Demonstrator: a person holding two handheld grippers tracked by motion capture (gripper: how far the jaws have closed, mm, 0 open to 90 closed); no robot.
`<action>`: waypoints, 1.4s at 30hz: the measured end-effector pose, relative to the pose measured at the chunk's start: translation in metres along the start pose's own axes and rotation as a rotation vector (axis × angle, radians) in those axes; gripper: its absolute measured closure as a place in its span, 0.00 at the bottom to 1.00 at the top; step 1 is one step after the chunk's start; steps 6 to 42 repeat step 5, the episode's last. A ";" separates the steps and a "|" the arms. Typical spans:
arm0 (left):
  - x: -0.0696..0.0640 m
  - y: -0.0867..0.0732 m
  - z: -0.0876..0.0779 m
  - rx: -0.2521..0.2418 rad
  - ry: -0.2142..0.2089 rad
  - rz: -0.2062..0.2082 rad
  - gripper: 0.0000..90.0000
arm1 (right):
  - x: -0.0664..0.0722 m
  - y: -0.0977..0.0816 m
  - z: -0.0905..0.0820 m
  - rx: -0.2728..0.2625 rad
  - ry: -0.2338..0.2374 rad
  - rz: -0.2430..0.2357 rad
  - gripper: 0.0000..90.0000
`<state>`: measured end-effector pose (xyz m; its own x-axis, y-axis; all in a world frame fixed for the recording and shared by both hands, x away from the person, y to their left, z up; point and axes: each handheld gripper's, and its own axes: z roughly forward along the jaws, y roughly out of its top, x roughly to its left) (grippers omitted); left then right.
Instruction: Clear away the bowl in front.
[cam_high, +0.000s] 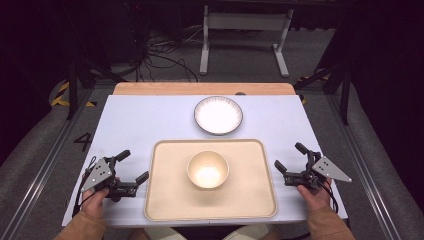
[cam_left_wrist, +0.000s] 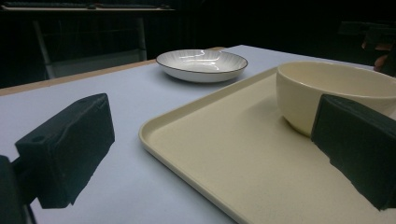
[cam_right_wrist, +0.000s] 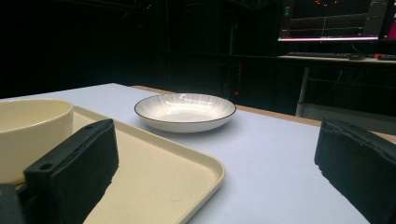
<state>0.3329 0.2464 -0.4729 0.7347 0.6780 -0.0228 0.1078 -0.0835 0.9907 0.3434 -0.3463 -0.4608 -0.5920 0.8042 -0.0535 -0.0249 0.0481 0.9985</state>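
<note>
A cream bowl (cam_high: 208, 169) (cam_left_wrist: 336, 91) (cam_right_wrist: 28, 135) stands upright in the middle of a cream tray (cam_high: 165, 200) (cam_left_wrist: 224, 158) (cam_right_wrist: 163, 182) near the table's front edge. Beyond the tray rests a white ribbed plate with a dark rim (cam_high: 218, 115) (cam_left_wrist: 201, 64) (cam_right_wrist: 185, 111). My left gripper (cam_high: 132, 166) (cam_left_wrist: 210, 154) sits open on the table just left of the tray, with nothing between its jaws. My right gripper (cam_high: 291, 156) (cam_right_wrist: 219, 172) sits open just right of the tray, also holding nothing. A hand holds each gripper.
The white table top (cam_high: 135, 125) has a wooden strip (cam_high: 200, 88) along its far edge. Behind it stand a white desk frame (cam_high: 245, 35) and loose cables (cam_high: 160, 55) on the floor. Metal rails (cam_high: 45, 165) run along both table sides.
</note>
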 end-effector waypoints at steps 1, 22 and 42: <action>0.000 0.000 0.000 0.001 0.000 -0.001 0.01 | 0.000 0.000 0.000 0.000 0.000 0.000 0.00; 0.000 0.000 0.000 0.004 0.001 -0.006 0.01 | 0.000 0.000 0.000 -0.001 0.000 0.001 0.00; 0.000 0.000 0.000 0.004 0.001 -0.006 0.01 | 0.000 0.000 0.000 -0.001 0.000 0.001 0.00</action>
